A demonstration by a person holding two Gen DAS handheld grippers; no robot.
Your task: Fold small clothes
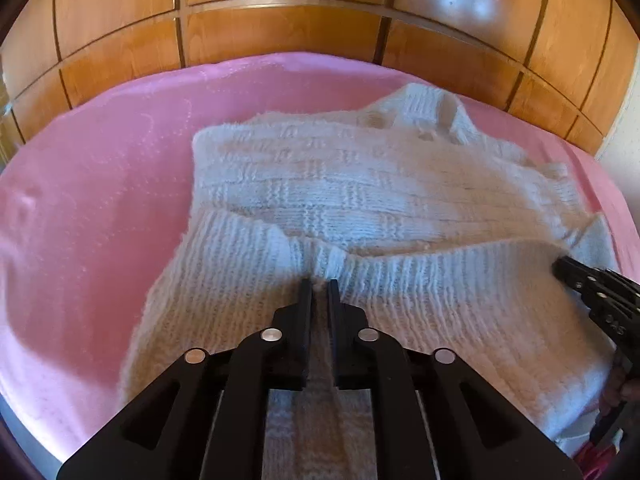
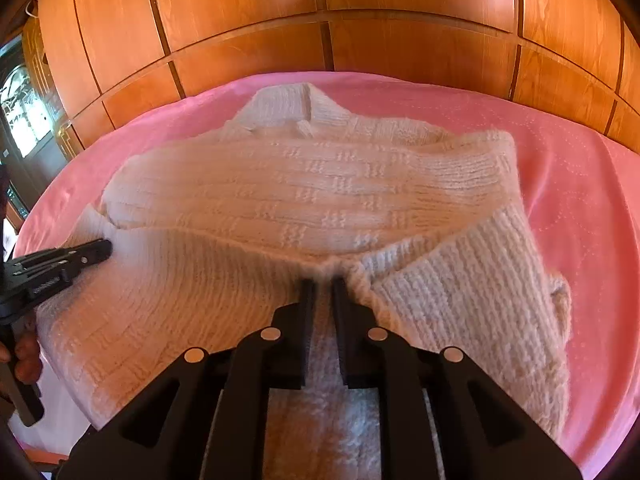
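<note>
A cream knitted sweater lies on a pink bed cover, its collar at the far end. The ribbed hem is raised and bunched at the near end. My left gripper pinches the hem on the left, its jaws nearly together with knit between them. On the right, my right gripper pinches the hem the same way. The fabric under both grippers is hidden.
Glossy wooden wardrobe doors stand right behind the bed. Pink cover lies bare to the sweater's left and right. A person's hand holds the left gripper's handle. A glazed door shows at far left.
</note>
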